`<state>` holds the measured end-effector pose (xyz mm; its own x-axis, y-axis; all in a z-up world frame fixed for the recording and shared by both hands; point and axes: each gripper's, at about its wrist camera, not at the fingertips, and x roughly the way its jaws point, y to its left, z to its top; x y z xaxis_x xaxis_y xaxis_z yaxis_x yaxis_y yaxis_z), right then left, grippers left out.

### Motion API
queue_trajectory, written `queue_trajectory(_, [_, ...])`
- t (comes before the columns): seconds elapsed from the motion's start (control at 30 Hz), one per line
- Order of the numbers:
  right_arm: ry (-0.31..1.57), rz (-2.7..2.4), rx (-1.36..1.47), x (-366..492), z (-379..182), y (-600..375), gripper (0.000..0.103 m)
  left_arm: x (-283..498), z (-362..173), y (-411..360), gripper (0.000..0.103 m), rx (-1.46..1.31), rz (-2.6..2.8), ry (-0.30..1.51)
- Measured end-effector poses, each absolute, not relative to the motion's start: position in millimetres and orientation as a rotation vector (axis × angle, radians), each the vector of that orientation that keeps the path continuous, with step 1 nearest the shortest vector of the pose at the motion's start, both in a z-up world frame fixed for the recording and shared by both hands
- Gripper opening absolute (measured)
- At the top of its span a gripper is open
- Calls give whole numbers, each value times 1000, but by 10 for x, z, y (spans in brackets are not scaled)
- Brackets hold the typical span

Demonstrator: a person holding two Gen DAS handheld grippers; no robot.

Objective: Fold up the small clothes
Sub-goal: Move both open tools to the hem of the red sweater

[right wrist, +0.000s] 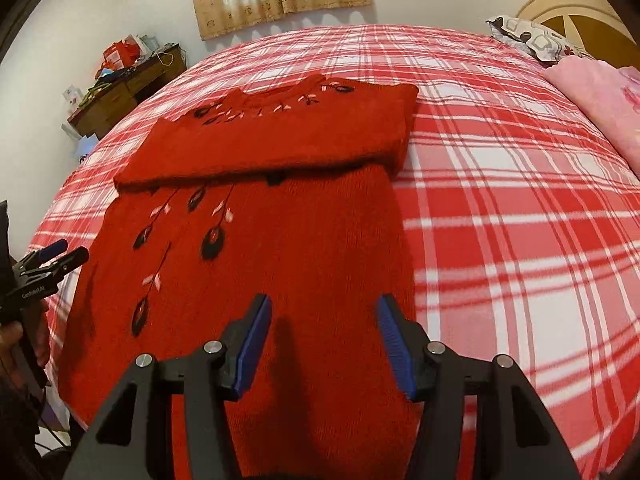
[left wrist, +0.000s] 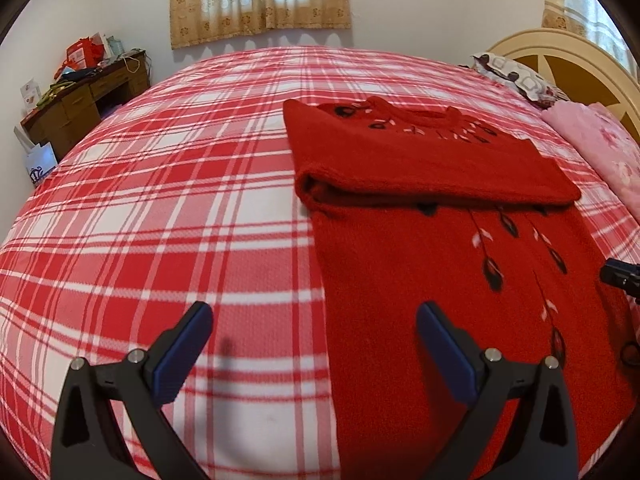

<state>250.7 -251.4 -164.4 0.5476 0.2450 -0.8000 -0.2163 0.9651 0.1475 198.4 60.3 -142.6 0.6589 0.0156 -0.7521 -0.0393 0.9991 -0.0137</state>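
A red knitted sweater (left wrist: 440,272) with black and pink leaf embroidery lies flat on the plaid bed; it also shows in the right wrist view (right wrist: 260,240). Its sleeves are folded across the chest as a thick band (left wrist: 420,160) below the neckline. My left gripper (left wrist: 316,320) is open and empty, hovering over the sweater's near left edge. My right gripper (right wrist: 324,312) is open and empty above the sweater's near right part. The left gripper also shows at the left edge of the right wrist view (right wrist: 60,256).
The bed has a red and white plaid cover (left wrist: 180,200). A pink blanket (left wrist: 600,152) and a patterned pillow (left wrist: 516,76) lie by the headboard on the right. A cluttered wooden desk (left wrist: 84,96) stands at the far left by the wall.
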Motion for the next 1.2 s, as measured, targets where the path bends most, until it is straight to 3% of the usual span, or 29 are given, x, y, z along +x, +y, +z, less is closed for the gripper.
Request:
queue_trajectory(0.63, [977,275,3,1843,-1653,-2511,57,1285,-1501,583,102,-62,-75,921])
queue_trajectory(1.2, [962,291,-20,1395,-1694,-2564,57,814,-1643,433,78,-145,-184,1030])
